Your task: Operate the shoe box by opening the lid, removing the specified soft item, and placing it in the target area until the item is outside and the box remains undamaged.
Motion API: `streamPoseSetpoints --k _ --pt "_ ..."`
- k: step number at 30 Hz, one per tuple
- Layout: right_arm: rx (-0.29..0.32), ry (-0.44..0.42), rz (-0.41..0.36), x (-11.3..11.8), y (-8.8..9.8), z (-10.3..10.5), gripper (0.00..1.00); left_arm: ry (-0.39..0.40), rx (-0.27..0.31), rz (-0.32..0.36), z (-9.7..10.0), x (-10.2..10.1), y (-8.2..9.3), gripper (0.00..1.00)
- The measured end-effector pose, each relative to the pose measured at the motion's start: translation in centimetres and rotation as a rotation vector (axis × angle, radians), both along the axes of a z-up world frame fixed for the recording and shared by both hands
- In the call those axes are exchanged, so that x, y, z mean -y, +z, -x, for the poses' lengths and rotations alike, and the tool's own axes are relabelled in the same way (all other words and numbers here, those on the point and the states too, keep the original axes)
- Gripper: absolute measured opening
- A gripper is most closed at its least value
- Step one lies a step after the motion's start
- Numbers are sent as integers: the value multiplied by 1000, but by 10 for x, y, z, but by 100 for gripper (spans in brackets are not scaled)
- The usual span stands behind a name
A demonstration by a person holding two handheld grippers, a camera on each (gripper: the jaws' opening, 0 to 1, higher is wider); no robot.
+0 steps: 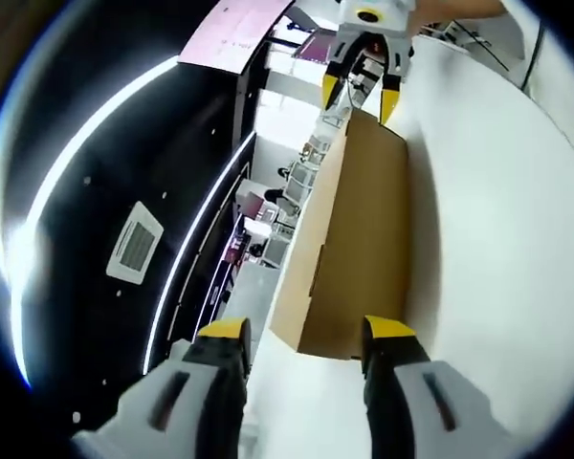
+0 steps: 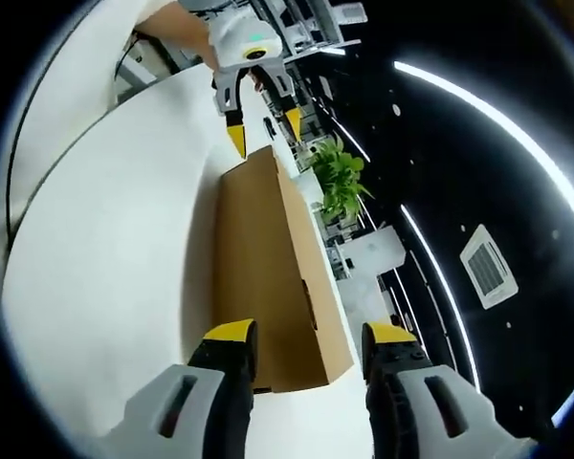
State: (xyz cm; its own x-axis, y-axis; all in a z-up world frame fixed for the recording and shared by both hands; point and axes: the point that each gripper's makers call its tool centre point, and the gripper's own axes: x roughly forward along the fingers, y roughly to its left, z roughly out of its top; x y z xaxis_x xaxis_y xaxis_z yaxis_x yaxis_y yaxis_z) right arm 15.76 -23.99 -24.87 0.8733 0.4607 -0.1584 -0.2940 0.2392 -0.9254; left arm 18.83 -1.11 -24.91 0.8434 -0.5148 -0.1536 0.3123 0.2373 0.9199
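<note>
No lettering, label or number is legible on anything.

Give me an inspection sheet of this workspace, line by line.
Surface: white table, bare around the box.
Job's things: brown cardboard shoe box, lid closed; soft item not seen.
Clutter: nothing seen.
Grippers: left gripper and right gripper open, one at each end of the box, not touching it.
Cables: dark cable at the table's far edge.
Surroundings: green plant, black ceiling with light strips and a vent.
</note>
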Motion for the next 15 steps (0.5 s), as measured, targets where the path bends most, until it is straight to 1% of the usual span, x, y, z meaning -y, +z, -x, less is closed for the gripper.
streamPoseSetpoints --k 5,7,8,10,15 --pt "-4 -2 8 2 -3 -1 45 8 10 -21 -3 0 -4 47" --pt "-4 -13 34 5 -8 -2 45 9 9 -19 -4 0 -5 49" --pt "0 -24 54 7 -9 -3 44 13 17 -19 -4 -1 -5 49" --pt "-7 -25 56 8 -13 -4 44 17 21 -18 -4 -2 -6 49" --pt "-4 -38 64 11 -16 -5 43 14 23 -22 -3 -2 -8 47"
